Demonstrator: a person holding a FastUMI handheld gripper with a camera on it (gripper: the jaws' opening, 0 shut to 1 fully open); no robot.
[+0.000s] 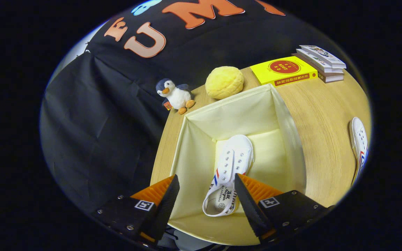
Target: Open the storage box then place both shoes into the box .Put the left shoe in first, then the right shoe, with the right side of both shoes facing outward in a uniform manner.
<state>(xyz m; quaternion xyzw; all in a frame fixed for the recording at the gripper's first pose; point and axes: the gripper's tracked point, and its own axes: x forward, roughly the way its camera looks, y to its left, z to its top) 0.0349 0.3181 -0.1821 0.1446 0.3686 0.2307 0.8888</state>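
Note:
The cream fabric storage box (pixel 284 115) stands open on the wooden table. A white canvas shoe (pixel 230 164) with red and blue side stripes lies on the box floor, toe pointing away from me, its heel opening between my fingertips. My gripper (pixel 206 184) hangs above the near part of the box, fingers open and apart, with the right finger (pixel 246 202) close to the shoe's heel but not pressing on it. The second white shoe (pixel 359 144) lies on the table to the right of the box.
A plush penguin (pixel 175 94) and a yellow round plush (pixel 224 82) sit behind the box. A yellow book (pixel 284 71) and a stack of books (pixel 323 61) lie at the table's far right. The table edge runs left of the box.

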